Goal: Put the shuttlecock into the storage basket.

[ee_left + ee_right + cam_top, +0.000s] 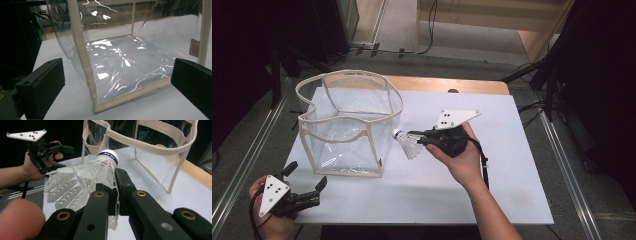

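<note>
A white shuttlecock (408,143) with a blue band round its cork is pinched in my right gripper (418,139), held above the table just right of a clear plastic bag (346,125) with beige trim. In the right gripper view the jaws clamp the feather skirt of the shuttlecock (85,180), and the bag's rim (150,145) rises right behind it. My left gripper (307,181) rests at the table's near left corner, open, with its jaws aimed at the bag's near corner (96,100). Nothing lies between them.
The white table top (492,170) has a wooden strip (447,85) along its far edge. Metal rails (242,160) run along both sides of the table, and black stands and cables sit on the floor beyond. The bag stands open at the top.
</note>
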A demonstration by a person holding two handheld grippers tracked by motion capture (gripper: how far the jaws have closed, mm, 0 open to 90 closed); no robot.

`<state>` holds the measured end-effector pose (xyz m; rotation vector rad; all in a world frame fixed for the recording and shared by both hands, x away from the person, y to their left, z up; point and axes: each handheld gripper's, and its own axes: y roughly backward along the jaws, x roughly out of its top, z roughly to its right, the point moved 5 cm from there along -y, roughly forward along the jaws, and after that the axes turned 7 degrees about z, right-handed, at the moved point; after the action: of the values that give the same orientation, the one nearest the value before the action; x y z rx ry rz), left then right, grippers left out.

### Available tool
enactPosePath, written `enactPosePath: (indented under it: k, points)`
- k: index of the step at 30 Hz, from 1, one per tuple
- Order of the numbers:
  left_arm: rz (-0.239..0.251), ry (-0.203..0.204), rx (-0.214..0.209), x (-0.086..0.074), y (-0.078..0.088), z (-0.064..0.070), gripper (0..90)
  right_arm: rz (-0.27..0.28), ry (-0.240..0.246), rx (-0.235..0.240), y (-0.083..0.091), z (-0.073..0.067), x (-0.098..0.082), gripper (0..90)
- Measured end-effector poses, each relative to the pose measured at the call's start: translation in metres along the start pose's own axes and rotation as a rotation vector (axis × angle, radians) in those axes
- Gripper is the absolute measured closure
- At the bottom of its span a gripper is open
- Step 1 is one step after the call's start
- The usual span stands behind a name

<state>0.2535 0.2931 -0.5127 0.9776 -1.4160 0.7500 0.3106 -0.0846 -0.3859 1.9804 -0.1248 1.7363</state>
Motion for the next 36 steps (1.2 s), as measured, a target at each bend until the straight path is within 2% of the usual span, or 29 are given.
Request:
enactPosePath:
  k: [36]
  points:
    - [0.000,0.001,-0.004,0.000,0.000,0.000,0.0,0.017,0.036,-0.011,-0.012,0.008,0.039,85.0]
